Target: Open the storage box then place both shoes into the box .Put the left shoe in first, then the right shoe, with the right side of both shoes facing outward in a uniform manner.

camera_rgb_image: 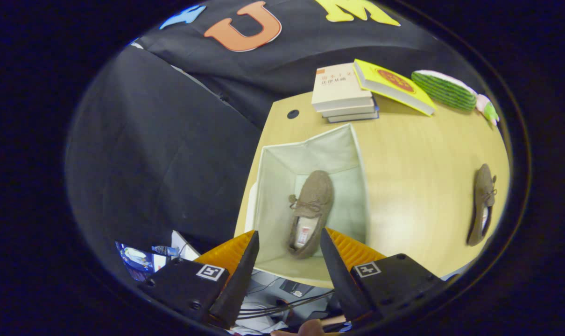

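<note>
Looking down from above, we see a pale wooden table point(418, 186) against the booth's black cloth wall. At its near left corner stands an open, cream fabric storage box point(275, 186), square with soft walls. Our gripper point(289, 245) hovers over the box's near edge, its jaws spread wide and holding nothing. A brown suede moccasin shoe point(310, 210) lies flat on the box floor, its heel end just ahead of and between the fingertips, its toe pointing away from us. The second brown suede shoe point(482, 205) rests on its side on the bare table, well apart to the right. Beyond the box sit a stack of beige books point(343, 93), a yellow book point(394, 86) leaning on the stack, and a green striped plush toy point(443, 91).
</note>
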The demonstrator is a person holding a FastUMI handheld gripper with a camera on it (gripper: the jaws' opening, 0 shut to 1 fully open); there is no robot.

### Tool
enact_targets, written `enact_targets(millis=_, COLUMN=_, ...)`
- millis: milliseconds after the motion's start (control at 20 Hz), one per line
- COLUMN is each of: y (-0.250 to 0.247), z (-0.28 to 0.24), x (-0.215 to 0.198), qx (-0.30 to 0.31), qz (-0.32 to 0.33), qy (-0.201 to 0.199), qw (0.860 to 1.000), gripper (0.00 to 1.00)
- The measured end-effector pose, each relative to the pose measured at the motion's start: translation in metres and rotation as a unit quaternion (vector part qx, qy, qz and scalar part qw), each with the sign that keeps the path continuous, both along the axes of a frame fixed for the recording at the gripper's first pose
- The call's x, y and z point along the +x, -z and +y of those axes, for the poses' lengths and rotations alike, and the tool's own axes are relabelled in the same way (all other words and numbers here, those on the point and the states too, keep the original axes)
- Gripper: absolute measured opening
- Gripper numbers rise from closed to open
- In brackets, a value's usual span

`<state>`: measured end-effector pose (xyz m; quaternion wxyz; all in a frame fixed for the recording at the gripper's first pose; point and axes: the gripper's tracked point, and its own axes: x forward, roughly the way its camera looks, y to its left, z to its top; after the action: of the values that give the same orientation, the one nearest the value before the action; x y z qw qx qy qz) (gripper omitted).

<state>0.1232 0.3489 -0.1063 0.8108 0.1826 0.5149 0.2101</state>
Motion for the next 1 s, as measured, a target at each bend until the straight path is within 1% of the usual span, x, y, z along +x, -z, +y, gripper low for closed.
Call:
enact_targets(millis=150, y=-0.019, z=-0.075, x=0.004, qx=-0.048, qz=-0.034, qy=0.026, qw=0.998, gripper=0.85)
enact_targets(millis=350, y=-0.024, z=-0.179, x=0.003, qx=-0.118, qz=-0.059, qy=0.061, qw=0.989, gripper=0.86)
enact_targets(millis=450, y=-0.005, z=-0.234, x=-0.005, qx=-0.162, qz=-0.051, qy=0.069, qw=0.983, gripper=0.86)
enact_targets(millis=600, y=0.025, z=-0.305, x=-0.018, qx=-0.202, qz=-0.019, qy=0.092, qw=0.975, gripper=0.88)
enact_targets(millis=700, y=0.045, z=-0.345, x=-0.023, qx=-0.232, qz=-0.009, qy=0.098, qw=0.968, gripper=0.88)
enact_targets(millis=750, y=0.06, z=-0.367, x=-0.026, qx=-0.258, qz=-0.001, qy=0.092, qw=0.962, gripper=0.88)
enact_targets(millis=850, y=0.086, z=-0.391, x=-0.032, qx=-0.284, qz=0.014, qy=0.079, qw=0.956, gripper=0.89)
enact_targets(millis=1000, y=0.131, z=-0.407, x=-0.04, qx=-0.277, qz=0.053, qy=0.066, qw=0.957, gripper=0.91)
